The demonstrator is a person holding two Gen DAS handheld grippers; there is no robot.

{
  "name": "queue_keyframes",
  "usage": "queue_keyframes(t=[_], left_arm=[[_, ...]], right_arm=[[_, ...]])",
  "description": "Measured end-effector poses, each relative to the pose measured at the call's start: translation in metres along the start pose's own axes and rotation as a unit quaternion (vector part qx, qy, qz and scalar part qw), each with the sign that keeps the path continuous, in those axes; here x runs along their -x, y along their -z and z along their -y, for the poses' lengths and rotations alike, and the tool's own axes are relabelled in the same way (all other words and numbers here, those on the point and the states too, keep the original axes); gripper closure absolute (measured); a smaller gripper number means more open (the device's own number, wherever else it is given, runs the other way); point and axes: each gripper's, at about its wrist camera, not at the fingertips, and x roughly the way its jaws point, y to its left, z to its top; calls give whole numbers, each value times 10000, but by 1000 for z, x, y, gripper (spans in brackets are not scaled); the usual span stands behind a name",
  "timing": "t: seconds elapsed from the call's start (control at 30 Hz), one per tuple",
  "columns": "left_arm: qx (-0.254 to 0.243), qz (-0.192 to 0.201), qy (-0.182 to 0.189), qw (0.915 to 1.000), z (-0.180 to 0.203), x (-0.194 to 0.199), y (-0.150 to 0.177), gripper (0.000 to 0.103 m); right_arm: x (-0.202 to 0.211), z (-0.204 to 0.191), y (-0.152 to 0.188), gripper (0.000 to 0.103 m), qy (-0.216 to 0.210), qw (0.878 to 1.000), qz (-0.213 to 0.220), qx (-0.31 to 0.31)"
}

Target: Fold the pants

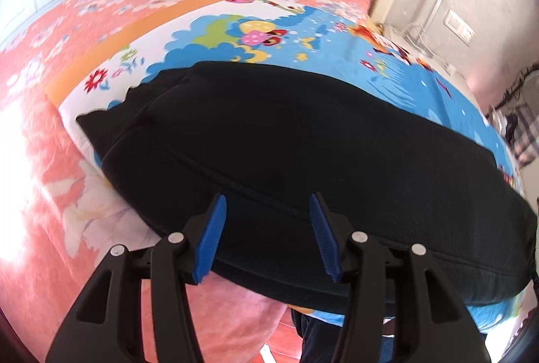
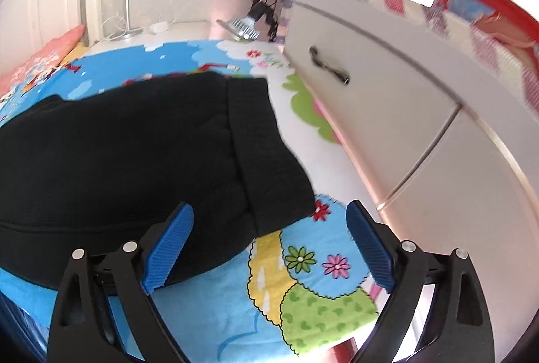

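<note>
Black pants (image 1: 303, 140) are lying across the cartoon sheet (image 1: 404, 66), filling the left wrist view; the left gripper (image 1: 267, 235) at six o'clock is hovering half-open, gripping nothing. Right wrist view: pants (image 2: 134, 140) at nine o'clock, right gripper (image 2: 269, 248) gaping wide, empty.
</note>
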Motion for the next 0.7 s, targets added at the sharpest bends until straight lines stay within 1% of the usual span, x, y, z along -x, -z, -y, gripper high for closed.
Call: queue_keyframes(t=[0.07, 0.1, 0.13, 0.17, 0.3, 0.37, 0.43, 0.47, 0.5, 0.53, 0.57, 0.63, 0.7], left_arm=[[133, 13, 14, 9999, -8, 0, 0, 50], [213, 33, 14, 9998, -12, 0, 0, 48], [289, 66, 5, 9996, -17, 1, -1, 43], [368, 111, -9, 9993, -22, 2, -1, 42], [663, 197, -52, 9976, -46, 6, -2, 42], [866, 221, -109, 9959, -61, 7, -2, 42], [1122, 282, -173, 9931, -77, 10, 0, 42], [1282, 323, -178, 9911, -85, 11, 1, 42], [1576, 387, -103, 9867, -98, 14, 2, 42], [1791, 425, 6, 9829, -107, 16, 4, 42], [2087, 469, 176, 9767, -120, 17, 6, 42], [2383, 516, 365, 9691, -136, 18, 10, 43], [2566, 576, 582, 9630, -148, 19, 14, 43]], right_arm=[[5, -3, -5, 12, -19, 10000, 39, -22], [7, -6, -8, 12, -27, 10000, 64, -17], [7, -9, -11, 12, -36, 10000, 76, 10], [8, -13, -13, 12, -50, 9999, 83, 41], [14, -35, -21, 12, -213, 9995, 123, 200], [16, -48, -26, 11, -378, 9989, 118, 267], [20, -65, -32, 11, -690, 9971, 51, 309], [23, -78, -37, 11, -962, 9947, 12, 357], [27, -89, -39, 11, -1152, 9925, -3, 408], [32, -108, -43, 11, -1470, 9877, -36, 539], [34, -121, -45, 11, -1705, 9832, -65, 649], [43, -163, -50, 11, -2331, 9674, -101, 980], [47, -199, -51, 11, -2680, 9547, -132, 1286]])
